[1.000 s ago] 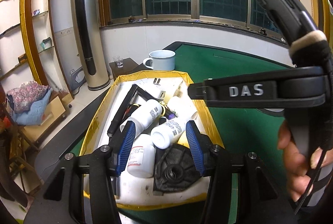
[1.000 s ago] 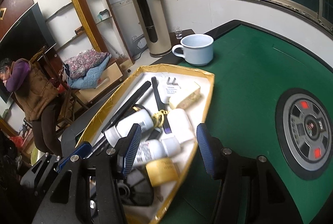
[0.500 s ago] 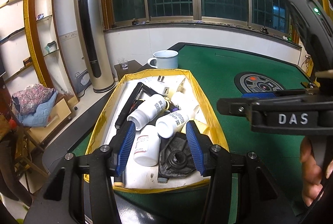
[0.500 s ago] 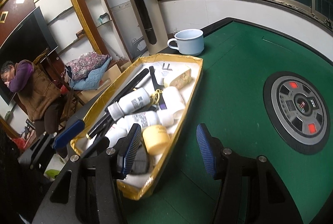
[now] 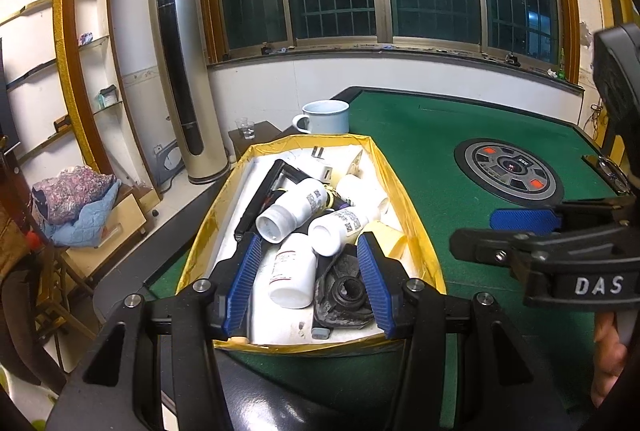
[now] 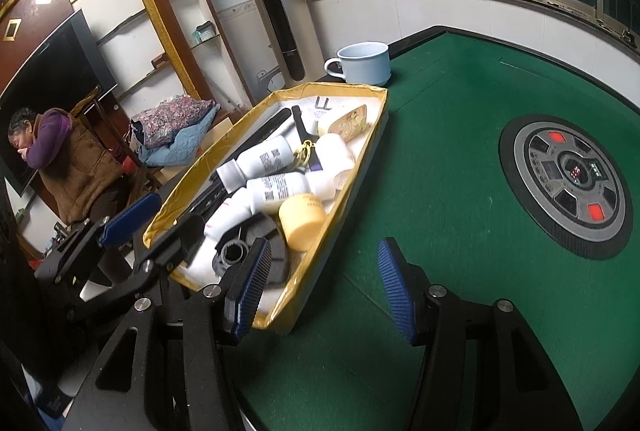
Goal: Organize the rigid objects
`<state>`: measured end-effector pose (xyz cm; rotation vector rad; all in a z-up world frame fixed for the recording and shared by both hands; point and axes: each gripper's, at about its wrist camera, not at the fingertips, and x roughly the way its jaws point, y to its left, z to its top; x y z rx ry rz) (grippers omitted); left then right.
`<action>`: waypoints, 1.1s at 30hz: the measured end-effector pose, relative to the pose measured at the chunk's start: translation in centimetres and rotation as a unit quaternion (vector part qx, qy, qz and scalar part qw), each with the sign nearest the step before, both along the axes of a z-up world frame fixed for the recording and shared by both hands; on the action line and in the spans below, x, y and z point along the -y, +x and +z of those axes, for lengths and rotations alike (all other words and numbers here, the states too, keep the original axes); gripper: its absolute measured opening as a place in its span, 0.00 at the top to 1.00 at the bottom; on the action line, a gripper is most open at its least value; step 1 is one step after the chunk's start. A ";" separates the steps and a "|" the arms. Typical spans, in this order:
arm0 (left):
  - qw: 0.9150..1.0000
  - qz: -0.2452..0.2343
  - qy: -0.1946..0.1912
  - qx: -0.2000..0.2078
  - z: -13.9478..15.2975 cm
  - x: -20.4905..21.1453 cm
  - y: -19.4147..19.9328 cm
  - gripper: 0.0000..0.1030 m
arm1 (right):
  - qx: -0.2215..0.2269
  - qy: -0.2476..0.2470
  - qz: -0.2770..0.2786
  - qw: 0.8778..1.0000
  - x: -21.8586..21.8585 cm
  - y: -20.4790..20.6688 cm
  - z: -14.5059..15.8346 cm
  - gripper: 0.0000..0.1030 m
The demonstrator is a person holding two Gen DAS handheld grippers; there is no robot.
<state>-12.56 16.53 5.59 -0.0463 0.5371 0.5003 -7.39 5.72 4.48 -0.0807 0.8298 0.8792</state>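
Green felt table (image 6: 440, 135) carries a gold-rimmed tray (image 5: 416, 207) of heaped white plastic bottles (image 5: 292, 215) at frame centre. Both left gripper (image 5: 308, 279) and right gripper (image 6: 324, 291) gape empty; grabbing one round bottle could send its neighbours rolling.

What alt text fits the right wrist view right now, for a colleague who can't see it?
An open two-finger right gripper hovers over the green felt table, beside a gold-edged tray piled with white plastic bottles and a yellow cylinder. A pale blue mug stands beyond the tray.
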 end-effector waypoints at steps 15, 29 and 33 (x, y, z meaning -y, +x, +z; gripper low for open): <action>0.998 0.010 0.064 0.003 -0.1 1.1 -3.9 0.20 | 0.026 -0.013 0.012 1.000 0.8 -3.3 -1.7 0.42; 0.997 0.058 0.043 0.008 -1.1 0.5 -5.3 0.20 | 0.090 -0.026 -0.005 0.996 0.5 -5.3 -1.2 0.36; 0.997 0.065 0.033 0.010 -1.1 0.0 -5.5 0.20 | 0.085 -0.023 -0.010 0.996 0.6 -5.1 -1.3 0.36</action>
